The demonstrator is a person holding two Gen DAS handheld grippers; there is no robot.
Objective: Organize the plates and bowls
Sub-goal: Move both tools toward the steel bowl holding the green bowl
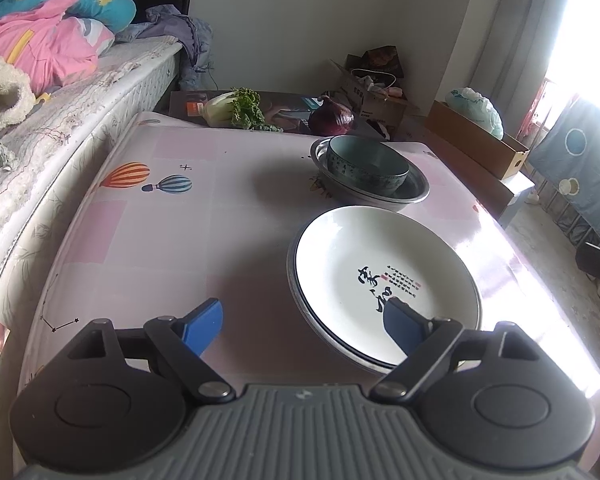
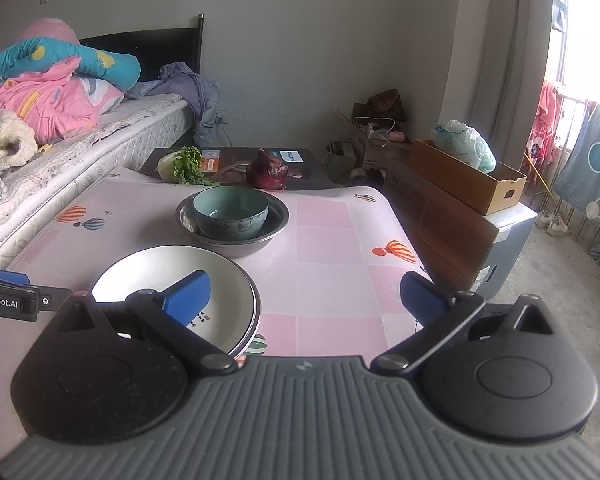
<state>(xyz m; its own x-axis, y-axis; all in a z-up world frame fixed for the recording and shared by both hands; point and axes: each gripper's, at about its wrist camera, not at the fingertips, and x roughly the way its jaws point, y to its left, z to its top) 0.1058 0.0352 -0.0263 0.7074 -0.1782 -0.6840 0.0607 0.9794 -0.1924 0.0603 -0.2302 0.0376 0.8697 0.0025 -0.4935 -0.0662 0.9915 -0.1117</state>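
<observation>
A white plate with black calligraphy point(image 1: 384, 276) lies on top of another plate on the pink table; it also shows in the right wrist view point(image 2: 172, 276). Behind it a teal bowl point(image 1: 366, 164) sits inside a metal bowl point(image 1: 412, 192); the right wrist view shows the teal bowl point(image 2: 231, 211) and the metal bowl point(image 2: 276, 216) too. My left gripper point(image 1: 304, 326) is open and empty, its right finger over the plate's near rim. My right gripper point(image 2: 306, 300) is open and empty, its left finger over the plate's right part.
A green vegetable point(image 1: 236, 110) and a red onion point(image 1: 332, 118) lie at the table's far edge. A bed point(image 1: 60, 92) with bedding runs along the left. A cardboard box point(image 2: 468, 176) with a plastic bag stands to the right. The left gripper's body point(image 2: 8, 296) shows at the left edge.
</observation>
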